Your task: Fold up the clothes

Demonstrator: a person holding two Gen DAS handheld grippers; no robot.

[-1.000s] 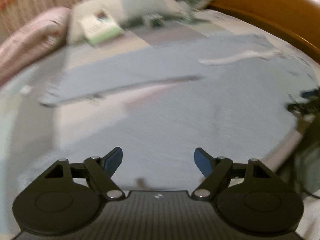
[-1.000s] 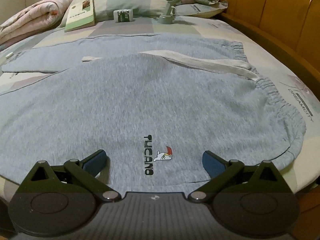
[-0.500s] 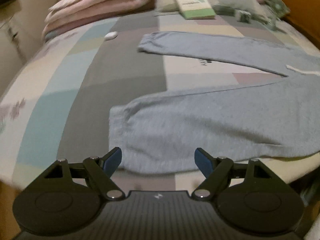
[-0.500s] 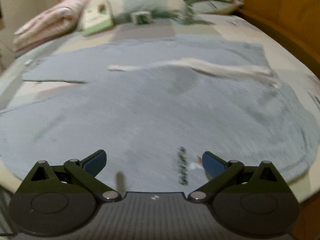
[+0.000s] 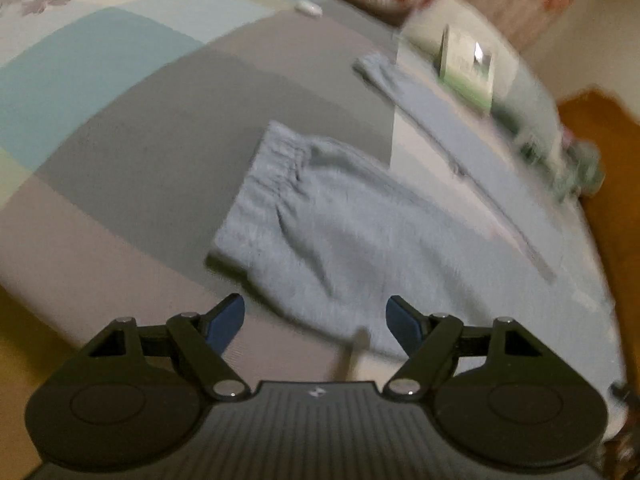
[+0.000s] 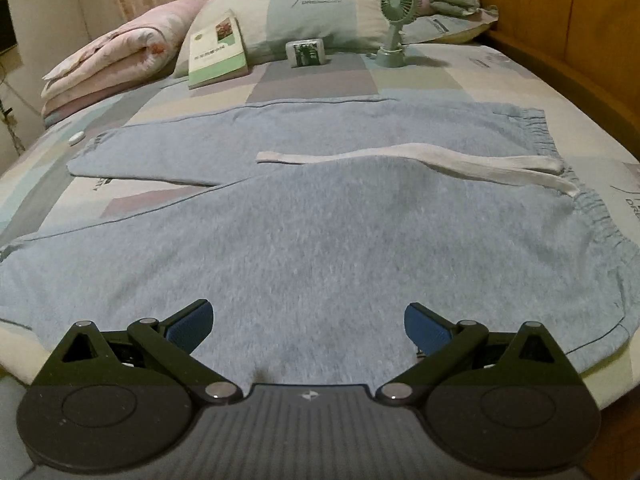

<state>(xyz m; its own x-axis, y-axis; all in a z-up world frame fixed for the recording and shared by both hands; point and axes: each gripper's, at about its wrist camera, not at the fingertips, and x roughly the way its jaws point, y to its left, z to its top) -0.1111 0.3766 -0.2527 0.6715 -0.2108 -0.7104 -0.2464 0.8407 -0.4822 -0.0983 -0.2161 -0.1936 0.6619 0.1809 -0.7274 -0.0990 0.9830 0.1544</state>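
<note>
Light blue-grey sweatpants (image 6: pixel 320 232) lie flat across the bed, waistband (image 6: pixel 592 208) at the right, both legs running left. A white drawstring (image 6: pixel 440 160) rests on top. My right gripper (image 6: pixel 308 308) hovers open over the hip part near the bed's front edge, nothing between its fingers. In the tilted, blurred left wrist view the near leg's elastic cuff (image 5: pixel 276 176) lies just ahead of my left gripper (image 5: pixel 315 304). Its jaws are closing slightly but stand wide; the leg's lower edge shows between the fingertips, with no pad pressing on it. The far leg (image 5: pixel 432 120) stretches behind.
At the head of the bed are a folded pink quilt (image 6: pixel 112 56), a green book (image 6: pixel 218 52) against a pillow, a small box (image 6: pixel 308 53) and a green desk fan (image 6: pixel 394 20). A wooden headboard (image 6: pixel 560 20) rises at the right. The patchwork sheet (image 5: pixel 120 128) lies bare left of the cuff.
The left gripper swept along the trousers from the hip to the near leg's cuff, rolling as it went. The right gripper rose a little; the printed logo is out of view now.
</note>
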